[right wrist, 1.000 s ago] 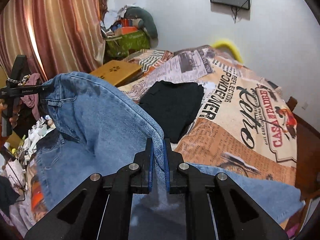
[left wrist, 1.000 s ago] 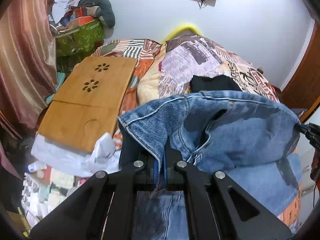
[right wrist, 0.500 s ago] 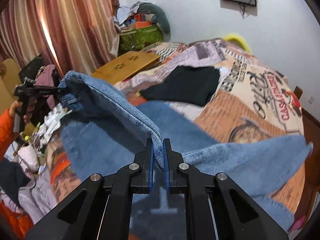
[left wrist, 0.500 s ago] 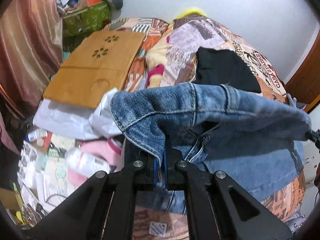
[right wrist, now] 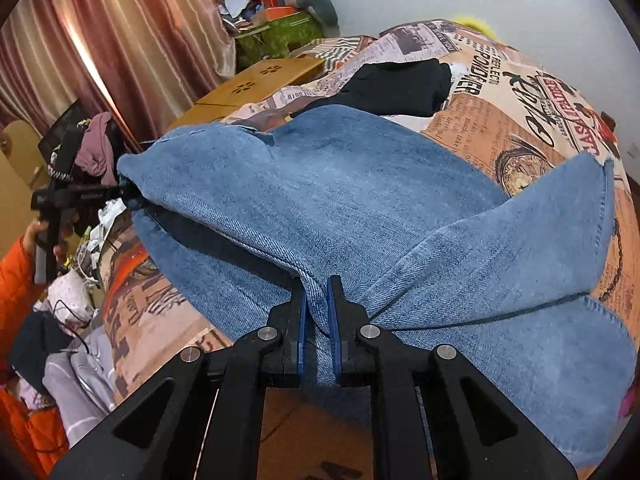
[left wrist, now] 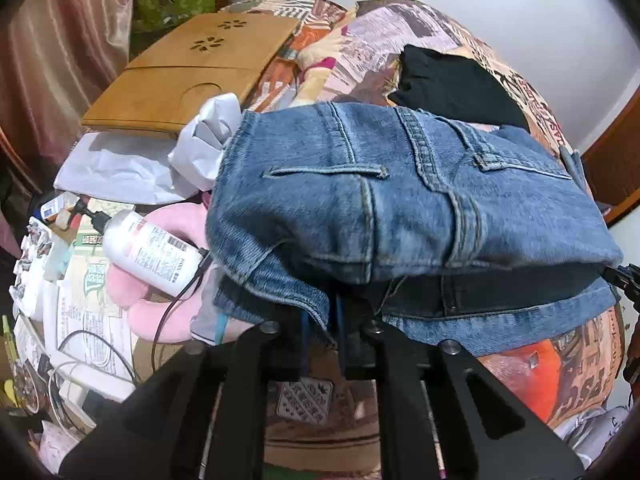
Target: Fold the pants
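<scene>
Both tongs work the jeans [left wrist: 400, 200] folded over on the bedspread [right wrist: 520, 92]: my right gripper [right wrist: 318, 320] pinches the fold edge, my left gripper [left wrist: 320, 320] is opening with the waistband corner between its jaws. Denim looks heavy, floppy yet thick; I'd grip seams or hems.

Both grippers, left gripper [left wrist: 320, 320] and right gripper [right wrist: 317, 320], are black, with silver screws and blue finger pads [right wrist: 302, 332]; the sleeve [right wrist: 16, 276] is orange.
</scene>
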Demonstrator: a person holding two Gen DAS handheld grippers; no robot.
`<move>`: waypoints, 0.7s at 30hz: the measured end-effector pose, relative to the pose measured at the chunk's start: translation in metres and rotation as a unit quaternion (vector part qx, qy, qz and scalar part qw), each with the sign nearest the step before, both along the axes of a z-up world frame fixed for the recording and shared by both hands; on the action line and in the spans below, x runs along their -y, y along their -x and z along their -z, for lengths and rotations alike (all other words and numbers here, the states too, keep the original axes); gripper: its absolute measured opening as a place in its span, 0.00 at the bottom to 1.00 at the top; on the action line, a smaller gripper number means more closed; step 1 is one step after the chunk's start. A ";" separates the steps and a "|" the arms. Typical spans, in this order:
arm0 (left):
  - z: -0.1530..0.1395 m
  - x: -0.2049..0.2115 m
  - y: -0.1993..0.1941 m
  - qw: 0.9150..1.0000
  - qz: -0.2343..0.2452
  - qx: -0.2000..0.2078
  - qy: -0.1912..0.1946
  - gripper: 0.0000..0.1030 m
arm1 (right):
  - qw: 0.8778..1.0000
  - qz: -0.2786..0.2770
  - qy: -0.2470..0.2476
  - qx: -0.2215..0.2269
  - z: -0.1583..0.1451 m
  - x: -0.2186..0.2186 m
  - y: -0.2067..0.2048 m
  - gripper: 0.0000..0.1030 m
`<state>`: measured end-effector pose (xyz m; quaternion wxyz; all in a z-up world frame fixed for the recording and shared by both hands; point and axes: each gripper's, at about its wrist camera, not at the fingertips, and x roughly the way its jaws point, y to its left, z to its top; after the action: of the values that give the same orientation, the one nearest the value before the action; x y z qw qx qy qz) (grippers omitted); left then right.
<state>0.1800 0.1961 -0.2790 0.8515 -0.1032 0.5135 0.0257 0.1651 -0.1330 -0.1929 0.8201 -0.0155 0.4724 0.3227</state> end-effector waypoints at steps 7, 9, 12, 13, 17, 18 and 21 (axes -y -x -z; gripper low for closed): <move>-0.034 0.001 0.020 0.999 -0.021 0.022 -0.024 0.16 | 1.000 0.004 0.005 -0.009 -0.012 0.003 0.003 0.15; -0.050 0.003 0.027 0.998 -0.023 0.041 -0.037 0.16 | 1.000 0.008 0.007 -0.001 -0.019 0.008 0.006 0.21; -0.078 0.010 0.033 0.996 -0.024 0.074 -0.050 0.16 | 0.999 0.025 0.008 0.025 -0.033 0.023 0.008 0.28; -0.084 0.012 0.032 0.995 -0.024 0.082 -0.050 0.16 | 0.999 0.032 0.007 0.031 -0.037 0.029 0.007 0.28; -0.113 0.028 0.017 0.992 -0.019 0.115 -0.049 0.25 | 0.996 0.075 0.012 0.056 -0.052 0.057 -0.004 0.30; -0.118 0.034 0.011 0.991 -0.017 0.123 -0.049 0.31 | 0.995 0.083 0.014 0.059 -0.054 0.062 -0.008 0.32; -0.129 0.051 -0.010 0.988 -0.014 0.142 -0.052 0.42 | 0.990 0.116 0.022 0.072 -0.060 0.083 -0.022 0.43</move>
<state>0.1904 0.1449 -0.1501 0.9195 -0.0689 0.3839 0.0493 0.1875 -0.2158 -0.1330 0.8831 -0.0018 0.4180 0.2130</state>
